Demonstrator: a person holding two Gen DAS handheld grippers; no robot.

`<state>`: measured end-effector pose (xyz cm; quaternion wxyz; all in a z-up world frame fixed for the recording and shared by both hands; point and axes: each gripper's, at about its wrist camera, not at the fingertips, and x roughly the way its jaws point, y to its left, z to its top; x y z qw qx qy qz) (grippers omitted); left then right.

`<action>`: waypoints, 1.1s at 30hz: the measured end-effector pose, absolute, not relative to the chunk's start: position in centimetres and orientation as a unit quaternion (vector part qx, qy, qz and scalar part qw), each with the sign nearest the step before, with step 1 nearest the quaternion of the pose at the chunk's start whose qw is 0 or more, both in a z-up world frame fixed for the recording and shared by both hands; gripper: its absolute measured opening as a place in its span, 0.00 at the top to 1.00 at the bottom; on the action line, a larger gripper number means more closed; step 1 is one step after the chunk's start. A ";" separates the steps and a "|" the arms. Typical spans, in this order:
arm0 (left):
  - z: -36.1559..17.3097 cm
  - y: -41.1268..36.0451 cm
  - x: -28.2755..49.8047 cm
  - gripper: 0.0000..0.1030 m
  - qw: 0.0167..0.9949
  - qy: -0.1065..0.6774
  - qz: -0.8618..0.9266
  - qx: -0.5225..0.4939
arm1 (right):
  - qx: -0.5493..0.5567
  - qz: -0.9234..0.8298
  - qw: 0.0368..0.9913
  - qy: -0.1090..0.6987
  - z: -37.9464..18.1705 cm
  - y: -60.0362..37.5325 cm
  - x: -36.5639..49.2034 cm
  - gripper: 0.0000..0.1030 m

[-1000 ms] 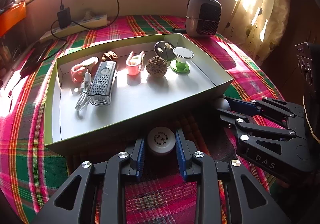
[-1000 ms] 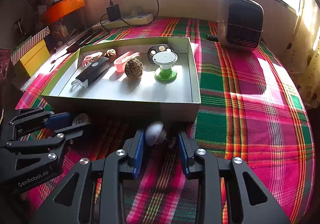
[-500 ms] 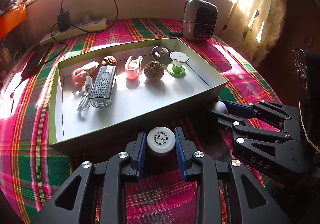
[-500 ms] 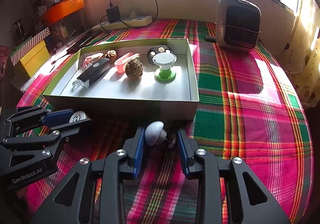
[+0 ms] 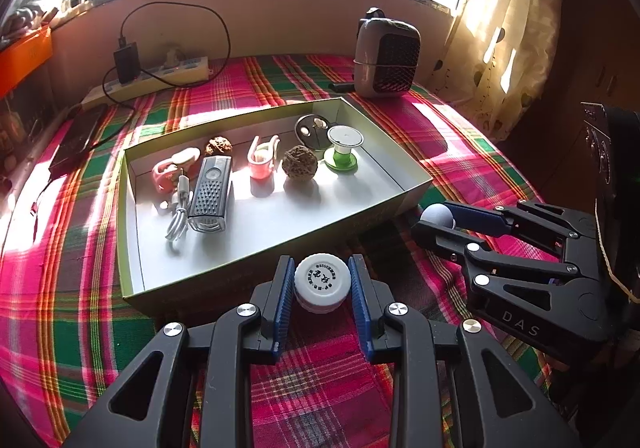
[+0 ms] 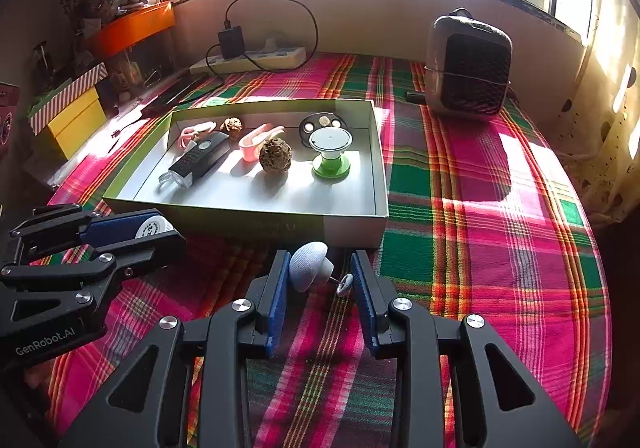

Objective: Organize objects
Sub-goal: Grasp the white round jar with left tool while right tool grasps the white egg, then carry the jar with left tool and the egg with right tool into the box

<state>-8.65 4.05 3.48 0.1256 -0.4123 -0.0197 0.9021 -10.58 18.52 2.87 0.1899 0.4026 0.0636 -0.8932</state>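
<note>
Since a second ago our left gripper (image 5: 322, 284) has lifted its white bottle cap (image 5: 322, 281) a little – the open box (image 5: 412, 192) sits lower in its view. The fingers pinch the round cap, whose stamped print is too small to read. Our right gripper (image 6: 320, 280), marked "DAS", is closed on a grey mushroom-shaped piece (image 6: 309, 265) before the box, over the plaid tabletop (image 6: 480, 248).

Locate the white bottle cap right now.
In the left wrist view the white bottle cap sits clamped between the left gripper fingers, just in front of the box's near wall, above the plaid cloth.
</note>
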 end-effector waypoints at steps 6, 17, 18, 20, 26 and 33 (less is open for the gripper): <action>4.4 4.0 -8.5 0.75 0.127 -0.017 0.906 -0.404 | 0.393 -0.897 0.193 0.062 3.9 18.5 -10.2 0.68; 5.3 3.0 -10.9 0.75 0.131 -0.021 0.906 -0.402 | 0.377 -0.905 0.187 0.058 5.7 18.4 -11.2 0.69; 5.3 2.9 -11.2 0.75 0.131 -0.020 0.906 -0.401 | 0.376 -0.906 0.188 0.056 5.8 18.4 -11.4 0.69; 5.3 2.6 -12.0 0.75 0.128 -0.026 0.905 -0.404 | 0.376 -0.905 0.190 0.054 5.9 18.3 -11.9 0.68; 4.8 2.2 -14.0 0.75 0.129 -0.029 0.903 -0.409 | 0.383 -0.901 0.197 0.056 5.5 17.5 -13.6 0.69; 3.5 2.2 -16.0 0.75 0.132 -0.026 0.894 -0.427 | 0.398 -0.892 0.208 0.058 4.6 16.4 -15.9 0.68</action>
